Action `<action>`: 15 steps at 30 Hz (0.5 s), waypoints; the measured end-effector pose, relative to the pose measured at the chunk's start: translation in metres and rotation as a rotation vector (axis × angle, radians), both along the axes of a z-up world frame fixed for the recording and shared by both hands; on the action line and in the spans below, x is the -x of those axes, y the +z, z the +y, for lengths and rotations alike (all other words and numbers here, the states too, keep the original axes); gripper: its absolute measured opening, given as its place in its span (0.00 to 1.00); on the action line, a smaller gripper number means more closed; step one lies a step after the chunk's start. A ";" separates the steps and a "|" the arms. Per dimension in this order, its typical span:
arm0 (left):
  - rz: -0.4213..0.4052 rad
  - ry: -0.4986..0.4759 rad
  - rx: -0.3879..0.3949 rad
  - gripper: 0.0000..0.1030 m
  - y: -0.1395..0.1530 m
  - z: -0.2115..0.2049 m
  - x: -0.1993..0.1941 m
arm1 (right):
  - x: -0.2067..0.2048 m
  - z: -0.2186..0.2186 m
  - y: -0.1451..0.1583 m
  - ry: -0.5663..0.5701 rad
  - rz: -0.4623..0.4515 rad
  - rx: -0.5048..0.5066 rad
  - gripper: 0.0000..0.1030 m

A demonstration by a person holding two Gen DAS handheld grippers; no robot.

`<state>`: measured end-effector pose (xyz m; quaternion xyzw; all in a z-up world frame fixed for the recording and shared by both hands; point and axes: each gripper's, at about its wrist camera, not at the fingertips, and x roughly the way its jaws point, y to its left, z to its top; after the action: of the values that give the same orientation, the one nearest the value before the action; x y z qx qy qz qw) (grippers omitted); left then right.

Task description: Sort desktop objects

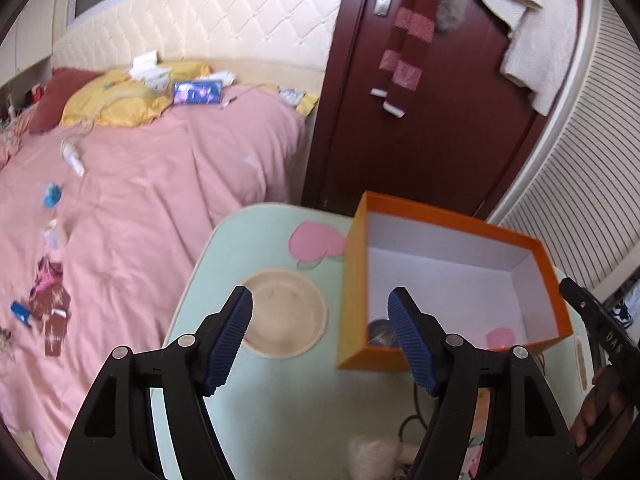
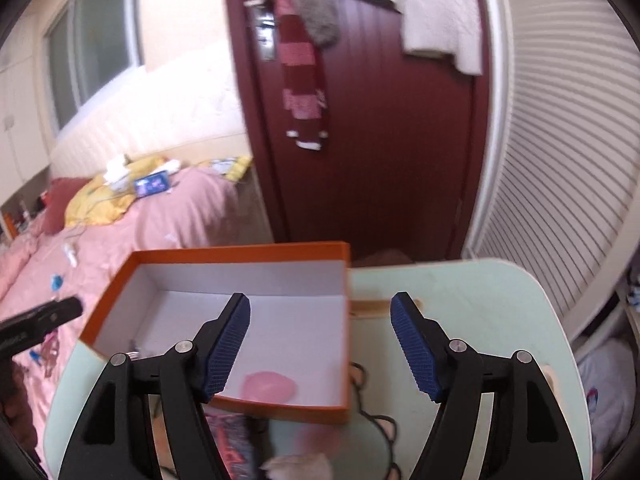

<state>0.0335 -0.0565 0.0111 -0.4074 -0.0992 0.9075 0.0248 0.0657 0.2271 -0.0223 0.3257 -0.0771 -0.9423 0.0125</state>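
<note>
An orange box [image 1: 544, 276] with a white inside stands on a pale green table [image 1: 288, 412]; it also shows in the right wrist view [image 2: 120, 280]. Inside lie a pink object [image 2: 270, 387] and a dark round object [image 1: 378, 332]. My left gripper [image 1: 320, 330] is open and empty above the table, between a round beige coaster [image 1: 280, 314] and the box. My right gripper [image 2: 320, 336] is open and empty above the box's near right corner. A fluffy white object [image 1: 370, 454] lies near the table's front edge; it also shows in the right wrist view [image 2: 298, 466].
A pink bed [image 1: 140, 200] strewn with small items lies left of the table. A dark red door [image 1: 440, 100] with hanging scarf and towel stands behind. A slatted white cabinet [image 2: 560, 200] is at the right. A patterned item [image 2: 230, 440] lies in front of the box.
</note>
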 end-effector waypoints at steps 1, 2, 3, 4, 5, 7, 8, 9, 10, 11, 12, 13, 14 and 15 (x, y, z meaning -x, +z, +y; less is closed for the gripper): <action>-0.017 -0.001 -0.007 0.69 -0.004 0.000 0.002 | 0.004 0.009 -0.006 -0.010 -0.038 0.046 0.69; -0.033 -0.002 -0.014 0.69 -0.008 0.000 0.005 | 0.009 0.016 -0.012 -0.013 -0.083 0.090 0.55; -0.047 -0.004 -0.018 0.69 -0.012 0.000 0.007 | 0.014 0.020 -0.018 -0.013 -0.124 0.120 0.43; -0.050 -0.007 -0.011 0.69 -0.014 0.002 0.009 | 0.020 0.022 -0.025 -0.005 -0.169 0.153 0.22; -0.052 -0.012 0.000 0.69 -0.017 0.005 0.012 | 0.025 0.024 -0.033 0.007 -0.215 0.188 0.18; -0.055 -0.013 0.028 0.69 -0.020 0.009 0.017 | 0.029 0.025 -0.036 0.006 -0.233 0.217 0.16; -0.053 -0.014 0.043 0.69 -0.021 0.010 0.020 | 0.032 0.024 -0.036 0.007 -0.231 0.209 0.16; -0.052 -0.012 0.059 0.69 -0.023 0.010 0.022 | 0.035 0.022 -0.035 0.010 -0.230 0.198 0.14; -0.051 -0.010 0.073 0.69 -0.024 0.009 0.025 | 0.038 0.020 -0.035 0.013 -0.232 0.199 0.14; -0.047 -0.010 0.078 0.69 -0.026 0.008 0.028 | 0.041 0.019 -0.035 0.017 -0.235 0.204 0.14; -0.045 -0.007 0.077 0.69 -0.027 0.005 0.032 | 0.044 0.018 -0.036 0.020 -0.237 0.210 0.14; -0.050 0.004 0.079 0.69 -0.030 0.000 0.037 | 0.047 0.015 -0.036 0.024 -0.239 0.211 0.14; -0.053 0.023 0.079 0.69 -0.031 -0.006 0.042 | 0.050 0.012 -0.036 0.029 -0.240 0.209 0.14; -0.056 0.041 0.076 0.69 -0.032 -0.013 0.047 | 0.052 0.010 -0.036 0.033 -0.242 0.209 0.14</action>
<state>-0.0138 -0.0693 -0.0209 -0.4311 -0.0735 0.8992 -0.0120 0.0137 0.2368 -0.0578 0.4350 -0.1702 -0.8826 0.0524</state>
